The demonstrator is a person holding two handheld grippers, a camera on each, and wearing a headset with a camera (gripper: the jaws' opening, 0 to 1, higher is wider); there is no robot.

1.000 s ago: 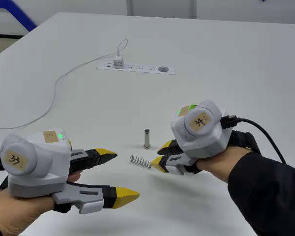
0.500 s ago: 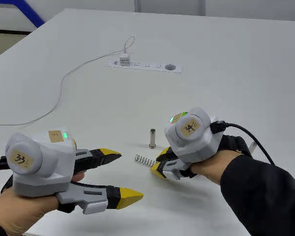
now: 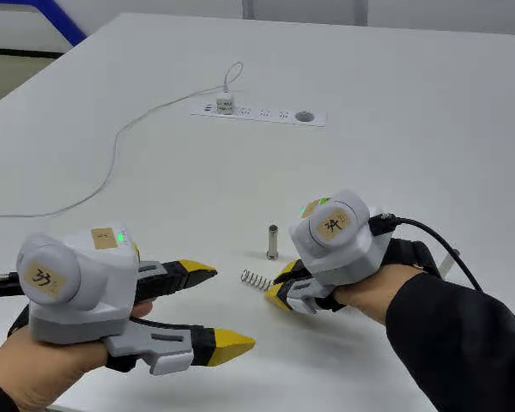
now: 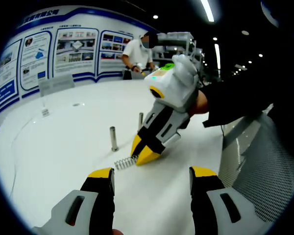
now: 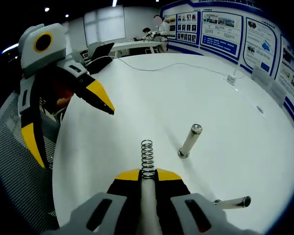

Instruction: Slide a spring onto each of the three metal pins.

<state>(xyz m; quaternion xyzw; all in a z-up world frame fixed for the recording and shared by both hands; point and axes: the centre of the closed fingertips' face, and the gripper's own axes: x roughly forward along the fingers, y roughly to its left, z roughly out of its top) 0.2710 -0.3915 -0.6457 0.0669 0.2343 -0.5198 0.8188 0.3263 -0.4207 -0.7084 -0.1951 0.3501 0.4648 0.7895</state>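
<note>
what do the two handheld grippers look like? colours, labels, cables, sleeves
Both have white-grey housings, black jaws with yellow tips, and a green light on top. The left gripper carries a tan sticker handwritten 33; the right gripper has one reading 34, and a black cable leaves its back. The person wears a dark sleeve on the right arm.

Left tool (image 3: 230, 307) jaws spread wide; right tool (image 3: 276, 289) jaws pinched, tips down.
</note>
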